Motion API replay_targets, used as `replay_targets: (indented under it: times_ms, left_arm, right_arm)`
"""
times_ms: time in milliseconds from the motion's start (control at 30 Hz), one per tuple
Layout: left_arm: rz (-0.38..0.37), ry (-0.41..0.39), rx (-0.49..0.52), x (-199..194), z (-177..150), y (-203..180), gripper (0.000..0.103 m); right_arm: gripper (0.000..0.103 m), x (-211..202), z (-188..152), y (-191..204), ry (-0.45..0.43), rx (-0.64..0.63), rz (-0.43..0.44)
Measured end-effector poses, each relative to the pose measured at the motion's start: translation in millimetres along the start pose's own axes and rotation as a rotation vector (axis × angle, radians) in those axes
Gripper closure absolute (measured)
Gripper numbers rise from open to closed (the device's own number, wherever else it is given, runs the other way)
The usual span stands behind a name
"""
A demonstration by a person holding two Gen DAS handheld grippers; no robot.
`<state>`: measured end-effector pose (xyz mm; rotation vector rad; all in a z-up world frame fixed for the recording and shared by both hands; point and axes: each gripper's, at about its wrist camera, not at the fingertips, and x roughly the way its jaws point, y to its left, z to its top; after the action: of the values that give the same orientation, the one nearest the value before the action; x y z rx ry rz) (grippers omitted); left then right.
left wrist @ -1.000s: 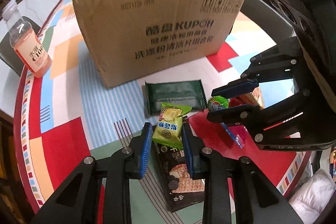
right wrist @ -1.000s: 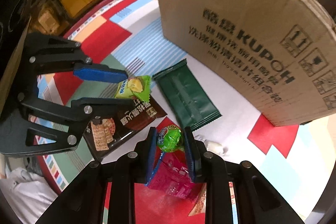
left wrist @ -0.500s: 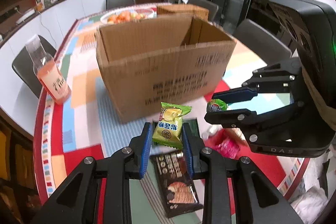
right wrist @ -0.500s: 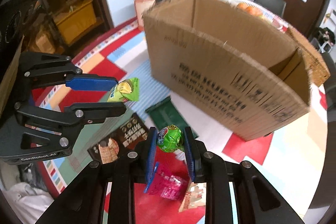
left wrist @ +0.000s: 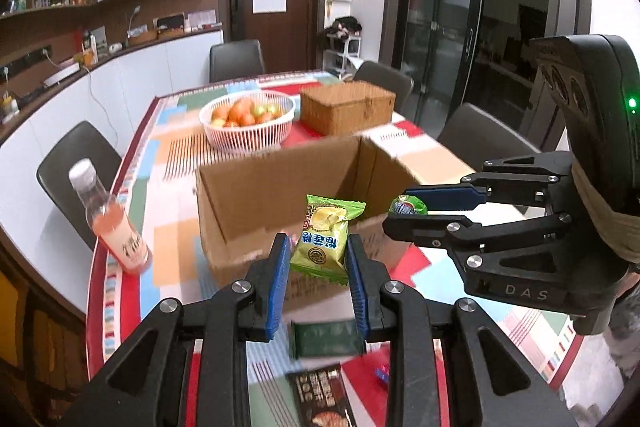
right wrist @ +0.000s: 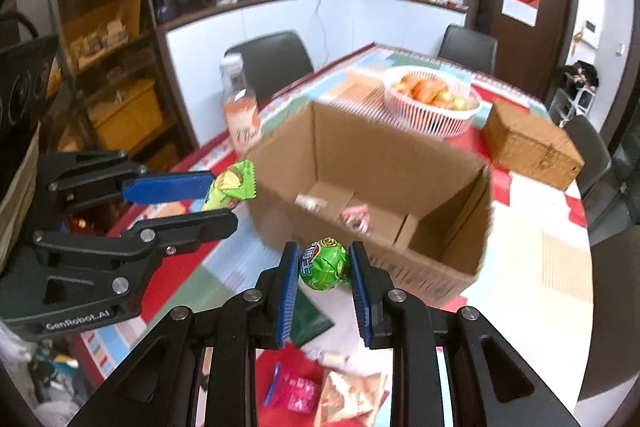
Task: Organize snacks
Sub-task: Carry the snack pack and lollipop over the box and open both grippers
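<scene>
Above the near edge of the cardboard box (left wrist: pixel 288 211), both grippers hang with a snack each. The left gripper (left wrist: pixel 318 255) has its fingers (left wrist: pixel 279 275) clenched on a green candy packet (left wrist: pixel 325 235), gripped low so most of the wrapper stands free above the pads. The right gripper (right wrist: pixel 324 265) has its fingers (right wrist: pixel 289 291) squeezed on a round green lollipop (right wrist: pixel 324 263). Seen from the right wrist, the box (right wrist: pixel 384 187) is open, and a couple of small wrapped items (right wrist: pixel 354 217) already lie on its floor.

Neither snack looks to be past the near wall yet, so letting go now would likely drop them on the counter (left wrist: pixel 176 259) in front of the box, among the dark green packet (left wrist: pixel 326 337) and the cracker pack (left wrist: pixel 322 403) lying there. The lollipop is round and slick-wrapped; a light pinch could let it roll out sideways, and it may bounce off the cardboard rim. The thin packet could flutter or catch on the wall if released too low. The two grippers sit close together, so moving both over the opening at once risks a knock between them. A drink bottle (left wrist: pixel 110 219) stands left of the box, and a wide swing of the left gripper could tip it.
</scene>
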<state>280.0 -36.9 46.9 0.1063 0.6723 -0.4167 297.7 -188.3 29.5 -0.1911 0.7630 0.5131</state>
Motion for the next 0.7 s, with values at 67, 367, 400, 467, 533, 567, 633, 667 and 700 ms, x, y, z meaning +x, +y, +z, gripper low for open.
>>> replay_targets:
  times_ms: [67, 367, 400, 467, 533, 567, 633, 667, 700]
  left_arm:
    - [0.002, -0.017, -0.002, -0.1, 10.1, 1.4, 0.074]
    - [0.014, -0.049, -0.003, 7.2, 49.5, 5.9, 0.074]
    - [0.014, -0.050, -0.006, 8.9, 52.6, 7.5, 0.074]
    - [0.019, -0.048, -0.015, 13.4, 60.0, 10.9, 0.074]
    - [0.018, -0.040, -0.024, 19.0, 64.7, 14.2, 0.074]
    - [0.021, -0.033, -0.030, 22.9, 66.9, 16.2, 0.074]
    - [0.023, -0.017, -0.036, 30.7, 69.7, 19.9, 0.074]
    - [0.025, -0.010, -0.039, 33.5, 71.6, 21.3, 0.074]
    - [0.026, 0.000, -0.043, 37.6, 72.5, 23.0, 0.074]
  right_arm:
    - [0.077, -5.7, 7.6, -3.9, -0.025, 0.010, -0.010]
    - [0.077, -17.3, 41.8, -21.1, -0.104, 0.049, -0.037]
    - [0.077, -15.7, 45.4, -22.9, -0.104, 0.053, -0.037]
    - [0.077, -12.6, 51.0, -26.3, -0.107, 0.062, -0.040]
    - [0.077, -7.2, 56.8, -31.4, -0.105, 0.069, -0.047]
    - [0.077, -5.5, 58.4, -33.0, -0.104, 0.074, -0.047]
    - [0.077, 1.1, 62.0, -37.8, -0.095, 0.083, -0.046]
    - [0.077, 4.1, 63.0, -40.4, -0.092, 0.090, -0.046]
    - [0.077, 7.5, 64.2, -43.3, -0.086, 0.096, -0.045]
